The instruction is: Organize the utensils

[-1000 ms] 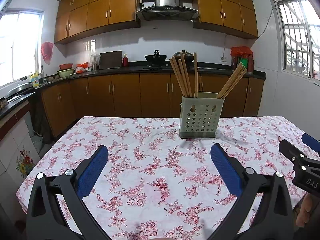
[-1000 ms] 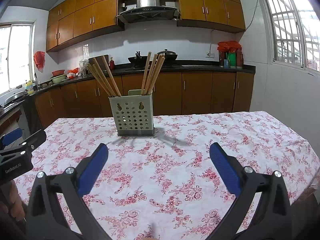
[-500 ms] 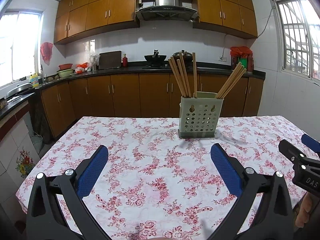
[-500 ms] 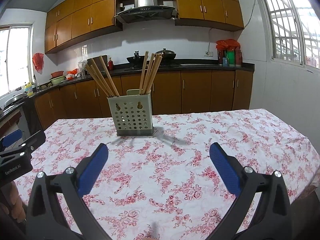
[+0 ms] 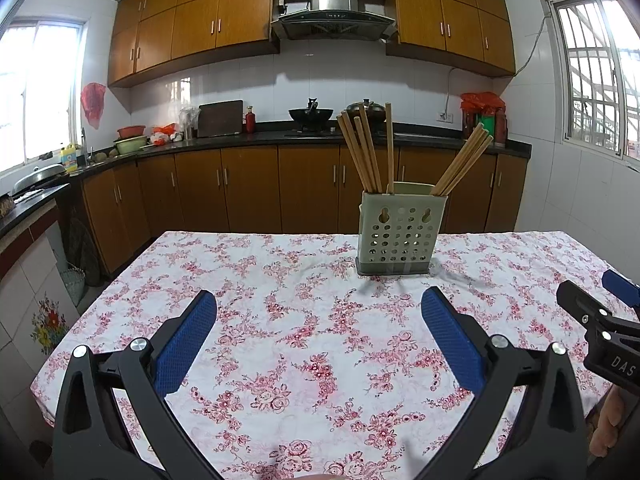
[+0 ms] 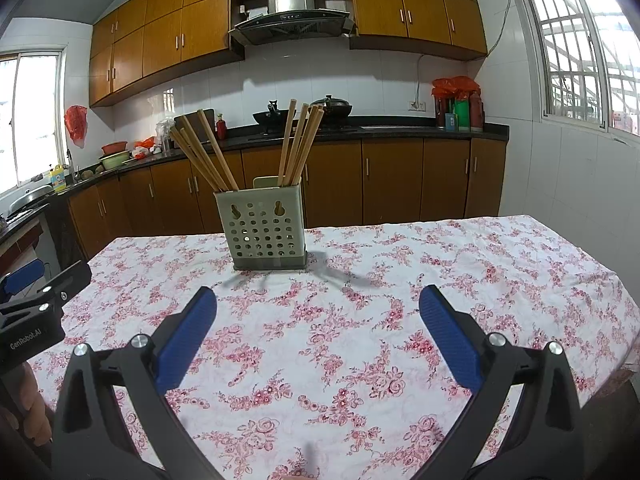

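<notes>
Left wrist view: left tool (image 5: 319, 312) spread wide, blue-padded fingers (image 5: 186, 336) holding nothing, hovering over the worktop under a white cloth with pink flowers (image 5: 280, 320). Ahead and a little right of the tool's centre line, well apart from the fingertips, a pale green perforated plastic utensil holder (image 5: 400, 234) standing upright on the cloth. Inside it, light wooden chopsticks (image 5: 366, 148) in two bunches: one leaning left and nearly upright, the other slanting out to the right. At the right edge, part of the right tool (image 5: 600, 320), black with a blue tip.

Right wrist view: right tool (image 6: 318, 312) also spread wide and gripping nothing, above the same flowered worktop (image 6: 400, 300). Utensil holder (image 6: 266, 228) ahead and left of the centre line, well apart from the fingers (image 6: 448, 336), chopsticks (image 6: 298, 144) fanning left and right from it. Left tool (image 6: 44, 292) visible at the left edge, level with the cloth's near side.
</notes>
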A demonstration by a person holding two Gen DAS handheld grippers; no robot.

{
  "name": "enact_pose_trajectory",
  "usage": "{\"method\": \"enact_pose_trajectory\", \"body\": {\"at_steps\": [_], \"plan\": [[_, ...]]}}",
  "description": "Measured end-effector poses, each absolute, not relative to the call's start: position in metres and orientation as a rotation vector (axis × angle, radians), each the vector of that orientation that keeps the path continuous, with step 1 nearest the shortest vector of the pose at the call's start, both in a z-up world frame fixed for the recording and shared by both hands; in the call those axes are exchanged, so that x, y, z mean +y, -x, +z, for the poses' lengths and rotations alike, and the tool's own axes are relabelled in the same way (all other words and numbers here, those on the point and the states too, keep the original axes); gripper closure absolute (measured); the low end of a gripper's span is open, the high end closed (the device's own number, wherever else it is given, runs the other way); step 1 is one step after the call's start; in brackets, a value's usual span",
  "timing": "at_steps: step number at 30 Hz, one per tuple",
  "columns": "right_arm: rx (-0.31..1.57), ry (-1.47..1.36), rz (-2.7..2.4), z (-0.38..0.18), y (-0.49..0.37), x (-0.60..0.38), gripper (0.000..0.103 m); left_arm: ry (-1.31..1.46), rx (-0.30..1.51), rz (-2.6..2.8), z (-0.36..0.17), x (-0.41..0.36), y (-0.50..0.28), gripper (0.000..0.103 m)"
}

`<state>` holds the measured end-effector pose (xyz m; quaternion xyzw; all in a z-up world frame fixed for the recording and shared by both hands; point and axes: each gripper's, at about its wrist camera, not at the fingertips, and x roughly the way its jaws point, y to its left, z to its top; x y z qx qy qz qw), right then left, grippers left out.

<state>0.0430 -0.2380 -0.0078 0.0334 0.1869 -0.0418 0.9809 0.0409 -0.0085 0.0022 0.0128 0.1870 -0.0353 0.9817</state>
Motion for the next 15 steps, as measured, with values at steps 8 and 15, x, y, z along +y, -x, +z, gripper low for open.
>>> {"method": "enact_pose_trajectory", "body": {"at_steps": [8,15], "plan": [[0.377,-0.068,-0.084,-0.0078,-0.0431,-0.2381,0.004,-0.024,0.377,-0.069,0.0004,-0.0095,-0.0407,0.002],[0.377,-0.070,-0.084,-0.0077,-0.0430,-0.2376,0.004,-0.019,0.381,-0.066,-0.0014,-0.0099,-0.0398,0.002]]}}
